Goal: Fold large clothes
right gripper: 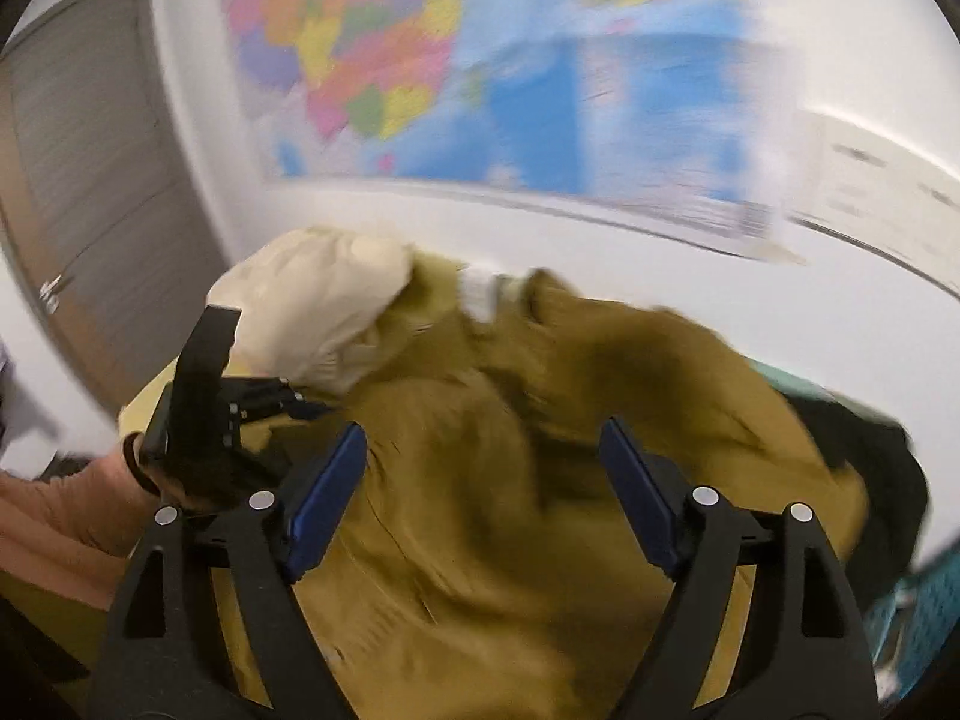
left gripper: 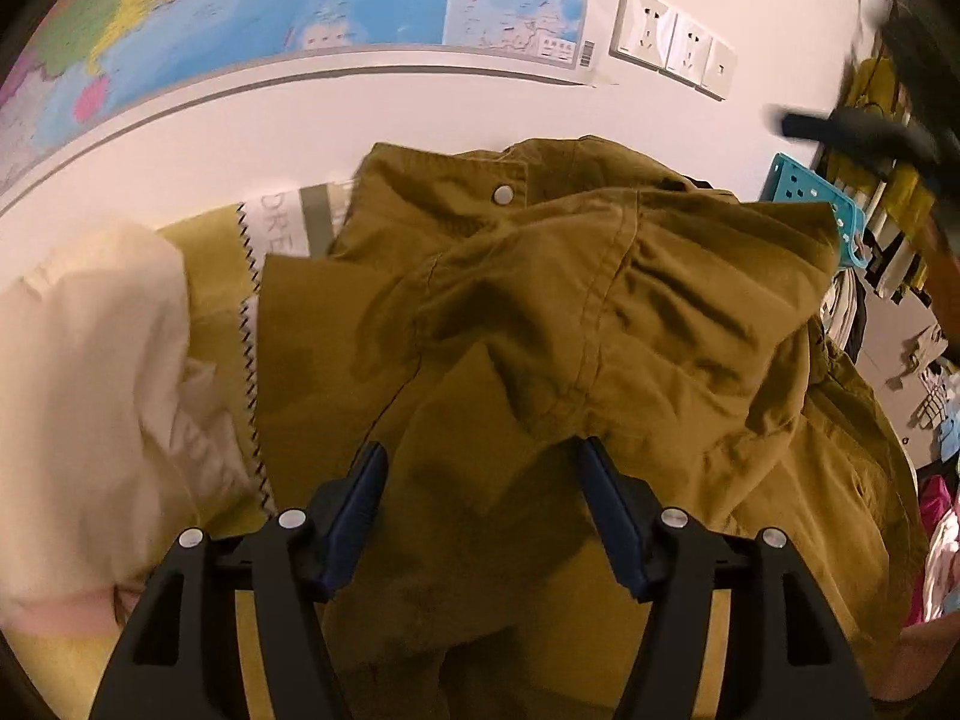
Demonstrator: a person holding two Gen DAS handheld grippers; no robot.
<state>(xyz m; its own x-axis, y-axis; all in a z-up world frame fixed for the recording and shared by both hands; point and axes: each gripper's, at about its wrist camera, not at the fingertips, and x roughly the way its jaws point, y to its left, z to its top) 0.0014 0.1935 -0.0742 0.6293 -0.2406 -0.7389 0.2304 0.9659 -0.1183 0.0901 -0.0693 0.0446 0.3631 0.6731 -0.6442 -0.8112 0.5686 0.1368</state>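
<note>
The olive-brown hooded jacket (left gripper: 540,324) lies heaped on the white table (left gripper: 420,114), directly ahead of and beneath both hand-held grippers, so neither has to travel sideways to reach it. In the left wrist view the left hand-held gripper (left gripper: 480,480) hangs just above the cloth with its jaws spread wide and nothing between them; a stitched seam of what looks like the hood runs away from the gap toward the wall, roughly along the gripper's own line, and a metal snap (left gripper: 503,194) shows at the far collar edge. The cloth seems to bulge up close to the blue pads (left gripper: 606,504), though whether it touches them cannot be told.

The right hand-held gripper (right gripper: 483,480) is also spread wide and holds nothing; its view is smeared, with the jacket filling the space under and beyond its fingers. From there the left tool body appears at the jacket's left edge, beside a cream garment (right gripper: 324,312) lying against the jacket on that side.

Judging by this, both are about equally near, and the next grasp turns on picking an edge rather than the bunched middle. A turquoise perforated basket (left gripper: 816,204) stands past the jacket's right side.
</note>
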